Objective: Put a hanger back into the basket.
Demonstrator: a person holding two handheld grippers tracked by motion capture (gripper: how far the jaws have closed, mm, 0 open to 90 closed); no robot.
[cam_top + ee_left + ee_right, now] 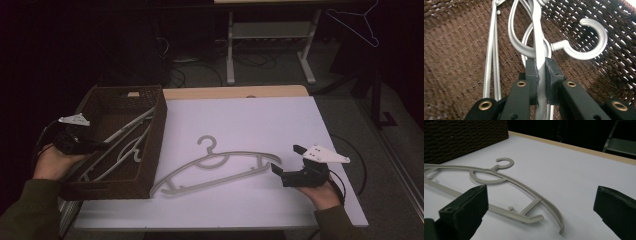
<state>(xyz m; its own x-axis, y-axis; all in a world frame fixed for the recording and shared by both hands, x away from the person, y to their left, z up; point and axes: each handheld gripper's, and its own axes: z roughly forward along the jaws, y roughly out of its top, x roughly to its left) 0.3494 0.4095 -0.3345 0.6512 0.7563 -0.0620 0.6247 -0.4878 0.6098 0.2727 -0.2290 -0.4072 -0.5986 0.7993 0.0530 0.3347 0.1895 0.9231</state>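
— Two hangers mattered there, but start with the big pieces. What was around them?

— The white table took up most of the scene, with a strip of bare wood along its far edge. On its left part stood a dark woven basket, its long right wall rising between the hangers inside it and the open table top.

— And in the basket?

— Several pale hangers lay lengthwise. The left gripper was down among them, its jaws closed tight on the flat bar of a grey hanger, whose hook curled toward the basket wall. Two thin rods of another hanger ran just beside it, to the left in the left gripper view.

— The other one?

— A grey plastic hanger lay flat on the table, just beside the basket, hook pointing away from the person. The right gripper hovered near its right end, jaws spread wide, holding nothing and touching nothing.
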